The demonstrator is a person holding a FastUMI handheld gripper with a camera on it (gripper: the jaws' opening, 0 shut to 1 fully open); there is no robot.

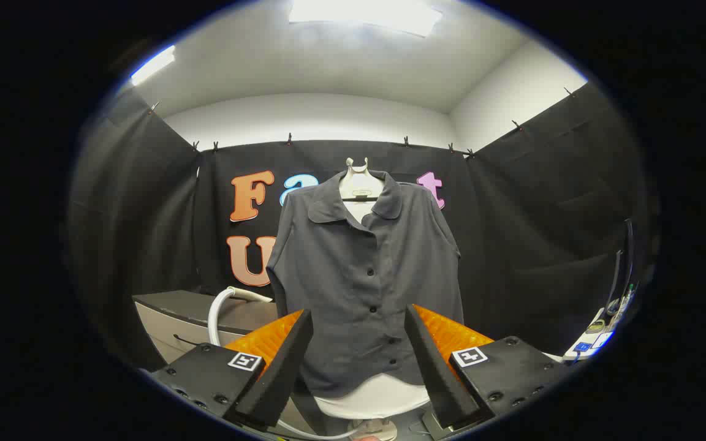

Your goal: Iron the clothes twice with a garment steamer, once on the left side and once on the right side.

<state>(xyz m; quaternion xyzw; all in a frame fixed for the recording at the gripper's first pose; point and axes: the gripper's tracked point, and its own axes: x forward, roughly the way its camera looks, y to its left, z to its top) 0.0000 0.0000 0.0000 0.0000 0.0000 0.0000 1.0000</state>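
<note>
Now, lower left, white steamer hose [218, 312] is curving over a cabinet [175, 318]. Centre frame, grey shirt [365, 275] is hanging on a mannequin [359, 184]. Gripper [359, 352] fingers are standing wide apart, holding nothing, shirt beyond them.

- Square black-and-white coded marker [245, 361], a machine-code pattern with no letters or digits: on the top plate of the left half of the claw [358, 358], whose fingers stand wide apart, pressing on nothing.
- Matching square coded marker [470, 356], the same kind of pattern: on the top plate of the right half of the claw.
- Small items with coloured labels [592, 341] at the far right: any print too small to read.
- Nothing else legible.
</note>
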